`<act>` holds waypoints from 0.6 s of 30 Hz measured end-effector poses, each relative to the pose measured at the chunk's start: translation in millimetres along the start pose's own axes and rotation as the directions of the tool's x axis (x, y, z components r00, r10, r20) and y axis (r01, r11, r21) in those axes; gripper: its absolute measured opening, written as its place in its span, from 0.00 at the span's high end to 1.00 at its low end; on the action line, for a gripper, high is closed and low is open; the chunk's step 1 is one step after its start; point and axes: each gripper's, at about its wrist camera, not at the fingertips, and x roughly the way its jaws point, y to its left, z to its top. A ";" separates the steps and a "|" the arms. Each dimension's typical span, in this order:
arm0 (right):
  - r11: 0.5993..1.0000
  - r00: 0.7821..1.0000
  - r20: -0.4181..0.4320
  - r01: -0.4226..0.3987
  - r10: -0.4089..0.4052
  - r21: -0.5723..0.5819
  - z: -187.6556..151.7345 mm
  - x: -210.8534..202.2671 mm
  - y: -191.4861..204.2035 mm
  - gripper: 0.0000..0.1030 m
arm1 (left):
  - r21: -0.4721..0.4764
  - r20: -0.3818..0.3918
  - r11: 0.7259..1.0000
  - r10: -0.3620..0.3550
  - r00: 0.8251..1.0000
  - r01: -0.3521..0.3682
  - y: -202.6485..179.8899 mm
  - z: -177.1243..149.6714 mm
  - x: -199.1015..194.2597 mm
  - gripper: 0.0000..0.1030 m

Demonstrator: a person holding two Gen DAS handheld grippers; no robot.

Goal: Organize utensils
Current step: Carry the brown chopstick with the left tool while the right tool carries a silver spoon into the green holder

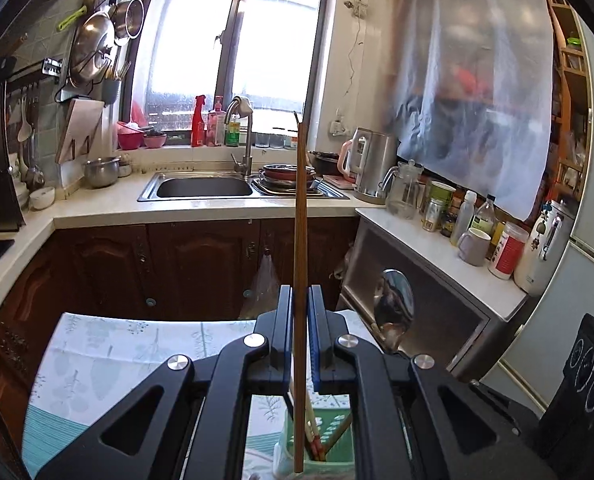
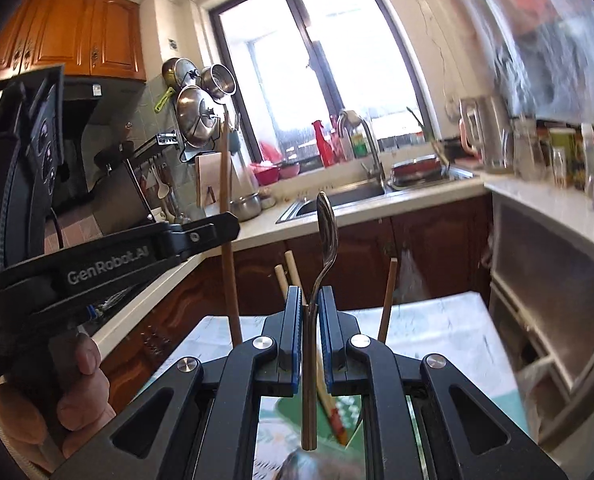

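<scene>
Above a leaf-patterned tablecloth (image 1: 97, 356) in a kitchen, the left gripper (image 1: 301, 300) was clamped on an upright brown chopstick (image 1: 300, 220). The right gripper (image 2: 309, 304) was pinched narrowly around a metal spoon (image 2: 325, 224), bowl upward. Below them stood a green utensil holder (image 1: 337, 420) containing more chopsticks.
</scene>
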 end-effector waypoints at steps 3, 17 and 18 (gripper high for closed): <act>0.999 1.000 0.019 -0.008 0.008 -0.033 -6.4 22.4 -0.6 0.92 | -0.016 0.020 1.000 -0.021 1.000 0.021 2.6 -5.8 15.3 0.96; 0.989 0.999 -0.052 -0.016 0.008 -0.149 -85.7 104.1 -5.7 0.92 | -0.001 0.006 0.999 -0.046 0.999 0.046 13.9 -47.4 47.4 0.96; 0.988 0.998 -0.064 -0.016 0.007 -0.156 -91.7 105.9 -5.7 0.92 | -0.003 -0.006 0.999 -0.049 0.999 0.049 15.8 -51.5 47.3 0.96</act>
